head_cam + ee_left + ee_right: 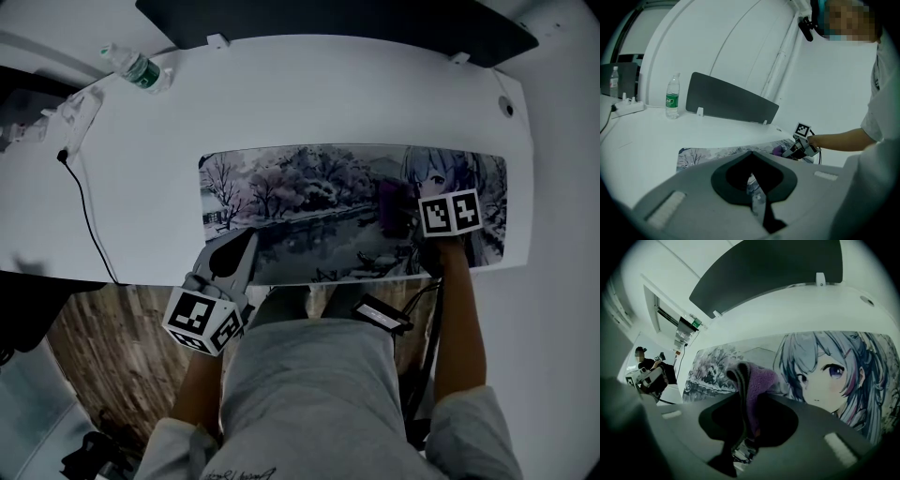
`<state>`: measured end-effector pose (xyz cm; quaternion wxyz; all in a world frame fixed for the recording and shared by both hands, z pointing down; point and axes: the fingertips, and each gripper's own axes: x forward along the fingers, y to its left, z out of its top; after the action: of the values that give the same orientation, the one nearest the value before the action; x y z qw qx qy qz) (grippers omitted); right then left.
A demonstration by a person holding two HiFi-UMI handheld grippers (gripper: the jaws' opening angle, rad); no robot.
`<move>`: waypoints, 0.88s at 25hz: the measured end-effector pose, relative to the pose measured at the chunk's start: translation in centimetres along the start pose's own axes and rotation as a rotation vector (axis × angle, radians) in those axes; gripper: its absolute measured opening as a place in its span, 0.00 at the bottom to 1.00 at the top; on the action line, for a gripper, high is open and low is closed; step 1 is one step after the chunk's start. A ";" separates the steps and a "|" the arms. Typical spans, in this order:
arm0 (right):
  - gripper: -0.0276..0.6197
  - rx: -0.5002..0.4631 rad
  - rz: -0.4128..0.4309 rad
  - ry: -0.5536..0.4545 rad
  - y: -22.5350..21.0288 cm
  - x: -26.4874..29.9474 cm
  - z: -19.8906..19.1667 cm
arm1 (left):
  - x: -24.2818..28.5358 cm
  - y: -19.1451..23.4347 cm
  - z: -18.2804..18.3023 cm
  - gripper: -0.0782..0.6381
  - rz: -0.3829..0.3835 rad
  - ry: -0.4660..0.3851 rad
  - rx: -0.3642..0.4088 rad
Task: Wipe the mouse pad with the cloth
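Mouse pad [309, 197] lies flat along the near edge of the white table [328, 94], its long side running left to right and the printed face at its right end.

Well ahead of the left gripper [246, 242] and off to its left, a water bottle [136, 70] stands on the table. That gripper's jaws are pressed together with nothing between them, and their tips point forward over the pad's near left corner; the pad stretches away to their right. Further right, the right gripper [410, 223] has its jaws pinching a folded purple cloth [392, 208]. The cloth sticks out past the jaw tips over the right part of the pad, just left of the printed face. Whether it presses on the pad is unclear.
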<state>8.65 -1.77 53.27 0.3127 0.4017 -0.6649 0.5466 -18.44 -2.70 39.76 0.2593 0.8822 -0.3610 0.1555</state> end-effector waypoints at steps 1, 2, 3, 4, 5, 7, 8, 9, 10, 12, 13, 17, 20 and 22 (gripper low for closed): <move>0.19 -0.003 -0.001 0.000 0.5 0.3 0.1 | -0.4 0.5 -0.1 0.13 0.001 0.001 -0.001; 0.19 -0.006 -0.002 0.001 1.1 0.6 0.1 | -0.8 0.9 -0.2 0.13 0.002 0.001 -0.003; 0.19 -0.010 -0.004 0.002 1.6 0.9 0.2 | -1.1 1.3 -0.3 0.13 0.003 0.000 -0.004; 0.19 -0.014 -0.004 0.004 2.1 1.2 0.3 | -1.5 1.7 -0.3 0.13 0.003 0.000 -0.006; 0.19 -0.017 -0.004 0.006 2.6 1.5 0.4 | -1.8 2.0 -0.4 0.13 0.002 -0.001 -0.007; 0.19 -0.022 -0.003 0.012 3.6 2.1 0.4 | -2.4 2.6 -0.6 0.13 0.001 -0.005 -0.010; 0.19 -0.025 -0.002 0.014 4.1 2.4 0.4 | -2.7 2.9 -0.6 0.13 0.001 -0.006 -0.012; 0.19 -0.029 -0.001 0.017 4.6 2.7 0.5 | -3.0 3.3 -0.7 0.13 0.002 -0.008 -0.013; 0.19 -0.034 0.000 0.019 5.1 3.0 0.5 | -3.3 3.6 -0.7 0.13 0.004 -0.011 -0.015; 0.19 -0.044 0.002 0.024 6.2 3.6 0.7 | -4.0 4.3 -0.8 0.13 0.010 -0.015 -0.019; 0.19 -0.050 0.003 0.028 6.7 3.9 0.7 | -4.4 4.6 -0.9 0.13 0.014 -0.017 -0.022; 0.19 -0.069 0.006 0.037 8.8 5.1 0.9 | -6.0 6.1 -1.5 0.13 0.030 -0.020 -0.033; 0.19 -0.079 0.009 0.041 10.5 6.0 1.1 | -7.1 7.2 -1.6 0.13 0.045 -0.032 -0.043; 0.19 -0.087 0.012 0.039 11.7 6.7 1.3 | -7.7 7.8 -1.7 0.13 0.053 -0.040 -0.049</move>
<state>-4.81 -3.42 53.16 0.3393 0.3732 -0.6842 0.5269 -29.49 -2.16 40.27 0.2692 0.8687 -0.3930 0.1356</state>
